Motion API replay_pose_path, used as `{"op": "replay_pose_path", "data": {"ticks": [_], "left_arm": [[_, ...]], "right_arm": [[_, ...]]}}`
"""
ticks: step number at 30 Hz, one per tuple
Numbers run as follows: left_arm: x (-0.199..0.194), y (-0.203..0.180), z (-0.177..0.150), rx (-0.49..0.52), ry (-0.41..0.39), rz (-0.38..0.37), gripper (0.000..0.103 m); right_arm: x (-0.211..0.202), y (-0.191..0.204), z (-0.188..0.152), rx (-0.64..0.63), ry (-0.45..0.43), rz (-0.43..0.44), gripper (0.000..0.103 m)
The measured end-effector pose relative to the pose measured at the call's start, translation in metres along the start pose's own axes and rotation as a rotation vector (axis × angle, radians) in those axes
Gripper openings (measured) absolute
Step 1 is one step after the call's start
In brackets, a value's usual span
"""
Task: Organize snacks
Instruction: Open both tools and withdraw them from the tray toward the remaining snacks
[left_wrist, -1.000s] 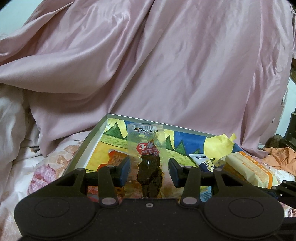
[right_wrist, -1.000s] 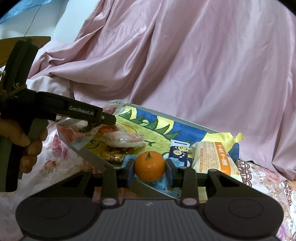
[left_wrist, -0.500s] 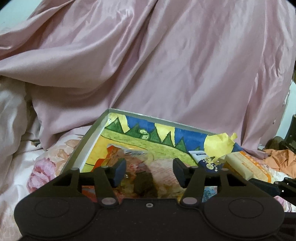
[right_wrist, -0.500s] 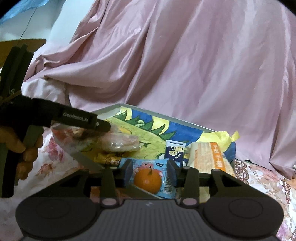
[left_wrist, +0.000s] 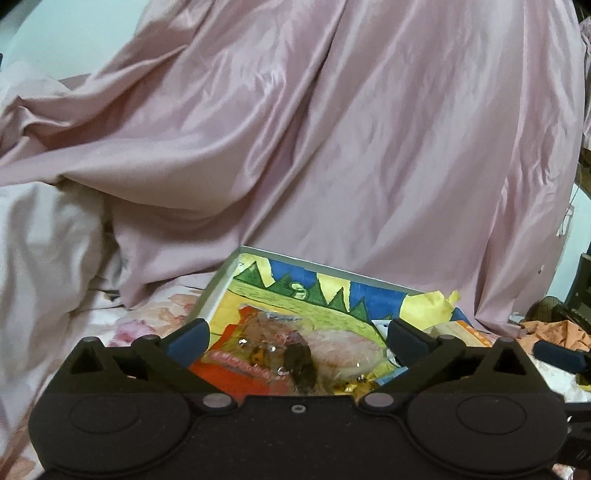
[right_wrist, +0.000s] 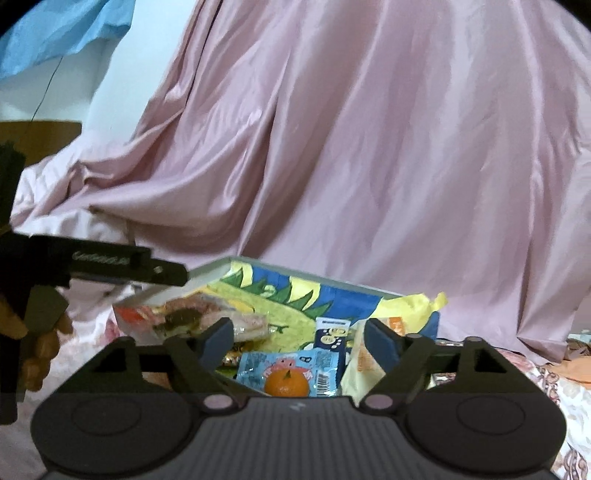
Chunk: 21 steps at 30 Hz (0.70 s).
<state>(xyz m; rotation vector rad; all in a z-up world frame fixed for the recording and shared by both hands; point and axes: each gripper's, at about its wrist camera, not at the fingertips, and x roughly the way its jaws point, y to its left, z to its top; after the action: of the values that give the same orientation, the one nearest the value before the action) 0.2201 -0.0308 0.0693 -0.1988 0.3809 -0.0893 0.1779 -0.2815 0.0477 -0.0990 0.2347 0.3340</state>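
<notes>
Between our left gripper's (left_wrist: 297, 334) just-spread jaws lies the clear snack packet (left_wrist: 295, 354), long axis toward twelve o'clock, inside the box's rim (left_wrist: 218, 291); our right gripper (right_wrist: 298, 336), jaws likewise just parted, hangs clear above the orange (right_wrist: 286, 384).

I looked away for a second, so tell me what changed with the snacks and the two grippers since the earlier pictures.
Both grippers let go. The left gripper has just been opening, and its clear packet now lies in the box. The right gripper has just been opening too, and the tangerine rests on a blue packet. The box and pink sheet stayed put.
</notes>
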Motion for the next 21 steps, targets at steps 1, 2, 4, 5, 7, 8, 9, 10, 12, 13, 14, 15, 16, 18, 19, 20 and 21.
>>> {"op": "replay_pose_path", "data": {"ticks": [1,2,4,5,7,8,9,10,12,13,14,15,16,18,19,20,21], "left_arm": [[-0.006,0.001,-0.001,0.0,-0.001,0.002,0.102],[-0.012,0.002,-0.002,-0.002,-0.003,0.006,0.102],[-0.025,0.004,-0.006,-0.008,-0.006,0.012,0.102],[-0.033,0.005,-0.008,-0.012,-0.009,0.015,0.102],[-0.047,0.007,-0.014,-0.012,-0.012,0.021,0.102],[-0.056,0.008,-0.016,-0.01,-0.014,0.026,0.102],[-0.065,0.009,-0.02,-0.007,-0.017,0.032,0.102],[-0.073,0.01,-0.024,-0.004,-0.018,0.038,0.102],[-0.088,0.012,-0.032,0.003,-0.013,0.051,0.102],[-0.095,0.014,-0.036,0.008,-0.007,0.058,0.102],[-0.103,0.015,-0.042,0.014,0.003,0.064,0.102],[-0.109,0.017,-0.047,0.019,0.012,0.066,0.102],[-0.114,0.018,-0.052,0.026,0.023,0.068,0.102],[-0.124,0.021,-0.062,0.037,0.043,0.077,0.102],[-0.127,0.022,-0.066,0.037,0.052,0.082,0.102],[-0.131,0.024,-0.071,0.035,0.065,0.085,0.102],[-0.135,0.026,-0.076,0.032,0.077,0.086,0.102]], "right_arm": [[-0.005,-0.001,0.001,0.008,-0.006,-0.003,0.088],[-0.01,-0.001,0.001,0.015,-0.012,-0.007,0.09],[-0.021,-0.001,0.0,0.029,-0.025,-0.017,0.095],[-0.027,-0.001,0.0,0.037,-0.033,-0.02,0.098],[-0.038,0.001,-0.002,0.049,-0.044,-0.027,0.1],[-0.044,0.002,-0.004,0.053,-0.049,-0.029,0.101],[-0.048,0.004,-0.005,0.056,-0.052,-0.03,0.102],[-0.054,0.006,-0.007,0.06,-0.054,-0.032,0.103],[-0.065,0.01,-0.013,0.071,-0.051,-0.037,0.103],[-0.07,0.013,-0.017,0.08,-0.043,-0.038,0.103],[-0.074,0.015,-0.021,0.087,-0.033,-0.037,0.103],[-0.077,0.017,-0.025,0.094,-0.022,-0.038,0.103],[-0.081,0.02,-0.03,0.102,-0.008,-0.04,0.103],[-0.087,0.025,-0.039,0.11,0.016,-0.031,0.103],[-0.09,0.028,-0.044,0.109,0.028,-0.025,0.103],[-0.092,0.032,-0.048,0.106,0.039,-0.022,0.103],[-0.094,0.035,-0.052,0.103,0.054,-0.016,0.103]]}}
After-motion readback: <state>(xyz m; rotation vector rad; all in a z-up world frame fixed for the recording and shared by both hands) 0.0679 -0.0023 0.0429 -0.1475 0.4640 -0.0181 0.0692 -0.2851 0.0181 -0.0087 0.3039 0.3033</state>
